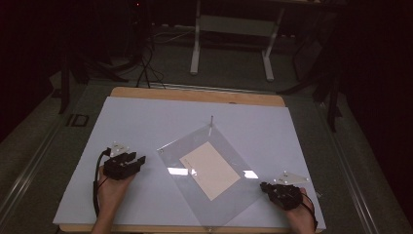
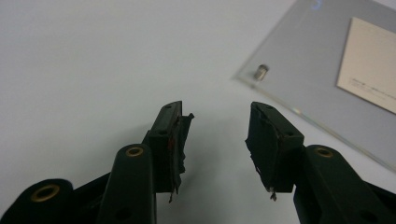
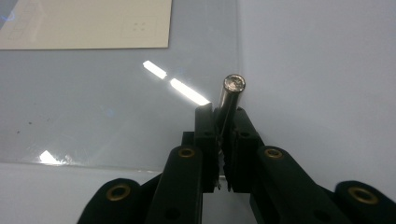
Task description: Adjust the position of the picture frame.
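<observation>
Overhead, white table [image 1: 146, 126] amid dark room.

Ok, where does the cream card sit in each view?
High view: cream card at the centre, turned at an angle, within the clear plate.
Left gripper view: upper right, cut by the picture's edge.
Right gripper view: top left.
Shared landmark: the clear plate around the card.

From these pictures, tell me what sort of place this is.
Probably a lab or workshop set up for recording. A white board covers a wooden table, a height-adjustable desk frame stands behind it, and cables trail across the dim carpeted floor.
</observation>
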Tool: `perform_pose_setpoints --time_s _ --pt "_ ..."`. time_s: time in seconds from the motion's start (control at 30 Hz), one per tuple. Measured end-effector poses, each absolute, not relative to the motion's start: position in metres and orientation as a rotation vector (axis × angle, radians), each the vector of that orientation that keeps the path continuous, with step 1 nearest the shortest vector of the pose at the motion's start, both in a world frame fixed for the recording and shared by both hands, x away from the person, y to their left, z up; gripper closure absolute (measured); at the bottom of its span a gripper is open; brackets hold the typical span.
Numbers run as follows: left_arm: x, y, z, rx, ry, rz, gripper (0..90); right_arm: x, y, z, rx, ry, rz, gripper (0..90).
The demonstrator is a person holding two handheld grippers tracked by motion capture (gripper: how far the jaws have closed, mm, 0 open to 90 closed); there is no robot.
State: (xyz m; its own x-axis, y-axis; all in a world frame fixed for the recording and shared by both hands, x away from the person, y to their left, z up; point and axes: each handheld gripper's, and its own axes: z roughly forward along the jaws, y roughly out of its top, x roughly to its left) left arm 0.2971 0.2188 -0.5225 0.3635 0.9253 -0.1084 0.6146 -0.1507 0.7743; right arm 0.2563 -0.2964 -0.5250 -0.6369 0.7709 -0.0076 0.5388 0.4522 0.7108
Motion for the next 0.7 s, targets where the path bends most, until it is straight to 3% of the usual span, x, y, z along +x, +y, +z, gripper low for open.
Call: perform_pose_setpoints --time_s 0.7 --pt "0.383 0.163 -0.510 1.956 1.113 0.477 60.6 0.256 -0.298 -0.526 1.113 2.371 1.010 85.2"
